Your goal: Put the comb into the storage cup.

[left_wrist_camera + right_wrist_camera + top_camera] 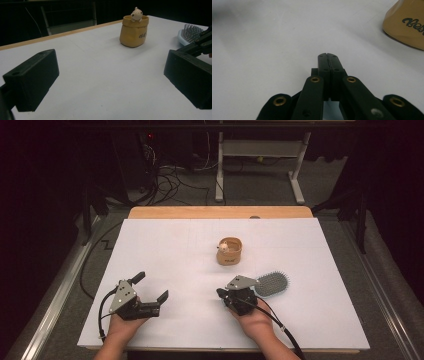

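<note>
A tan pouch-shaped pot (229,252) with a small cream figure (225,246) in its mouth stands near the middle of the white table (170,250). The left gripper view has the same pot (134,31) ahead, to the right. My left gripper (151,285) rests at the front left, jaws spread wide with nothing between them (110,82). My right gripper (220,292) rests at the front centre, its jaws pressed together with nothing between them (327,55). A light blue hairbrush (270,284) lies bristles up just right of the right gripper.
Bare white surface lies between the two grippers and to the left of the pot. The table's wooden back edge (220,212) runs behind it. Beyond the table, cables and a white frame stand on the dark floor.
</note>
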Motion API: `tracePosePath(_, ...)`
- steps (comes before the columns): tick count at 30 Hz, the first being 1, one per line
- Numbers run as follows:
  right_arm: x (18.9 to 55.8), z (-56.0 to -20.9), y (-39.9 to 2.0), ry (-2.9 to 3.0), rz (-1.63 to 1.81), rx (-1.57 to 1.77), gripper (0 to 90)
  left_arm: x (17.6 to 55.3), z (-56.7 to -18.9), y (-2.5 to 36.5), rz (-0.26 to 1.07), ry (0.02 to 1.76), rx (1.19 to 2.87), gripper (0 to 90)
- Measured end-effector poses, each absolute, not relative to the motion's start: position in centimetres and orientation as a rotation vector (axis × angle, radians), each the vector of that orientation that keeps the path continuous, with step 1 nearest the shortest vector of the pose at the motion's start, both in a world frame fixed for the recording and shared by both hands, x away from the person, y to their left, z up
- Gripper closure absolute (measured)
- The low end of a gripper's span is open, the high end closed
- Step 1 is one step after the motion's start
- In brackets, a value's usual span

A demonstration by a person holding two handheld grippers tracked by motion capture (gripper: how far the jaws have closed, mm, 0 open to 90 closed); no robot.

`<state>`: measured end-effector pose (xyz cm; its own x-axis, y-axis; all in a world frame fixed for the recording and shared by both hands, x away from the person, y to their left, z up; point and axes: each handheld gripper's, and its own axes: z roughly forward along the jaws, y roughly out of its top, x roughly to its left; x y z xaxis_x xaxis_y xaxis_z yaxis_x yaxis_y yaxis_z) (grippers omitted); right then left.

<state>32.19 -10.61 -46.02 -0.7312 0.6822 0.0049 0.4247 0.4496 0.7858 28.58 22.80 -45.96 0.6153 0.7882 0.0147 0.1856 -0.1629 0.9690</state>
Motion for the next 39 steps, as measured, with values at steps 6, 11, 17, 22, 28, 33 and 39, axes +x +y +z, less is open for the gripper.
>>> tracePosePath(6, 31.7, -45.9, -10.9, 2.404, 1.148, 0.939, 90.0, 28.6, -46.0, 22.8, 0.647, 0.814, 1.685, 0.6)
tracePosePath(11, 32.1, -46.0, -10.8, 2.405, 1.125, 0.95, 90.0, 28.7, -46.0, 22.8, 0.647, 0.815, 1.686, 0.6)
tracePosePath(17, 32.2, -46.2, -11.4, 2.429, 1.072, 0.966, 90.0, 28.7, -46.0, 22.9, 0.652, 0.816, 1.68, 0.6)
tracePosePath(22, 31.8, -46.0, -12.6, 2.428, 1.096, 0.974, 90.0, 28.7, -46.0, 22.8, 0.652, 0.817, 1.684, 0.7)
tracePosePath(28, 31.2, -45.7, -14.8, 2.418, 1.09, 0.993, 90.0, 28.7, -46.0, 22.8, 0.652, 0.816, 1.689, 0.7)
tracePosePath(33, 30.9, -45.7, -15.9, 2.426, 1.097, 1.016, 90.0, 28.6, -46.0, 22.7, 0.657, 0.816, 1.691, 0.7)
tracePosePath(39, 30.3, -45.6, -16.8, 2.457, 1.071, 1.005, 90.0, 28.7, -46.1, 22.8, 0.653, 0.815, 1.694, 0.7)
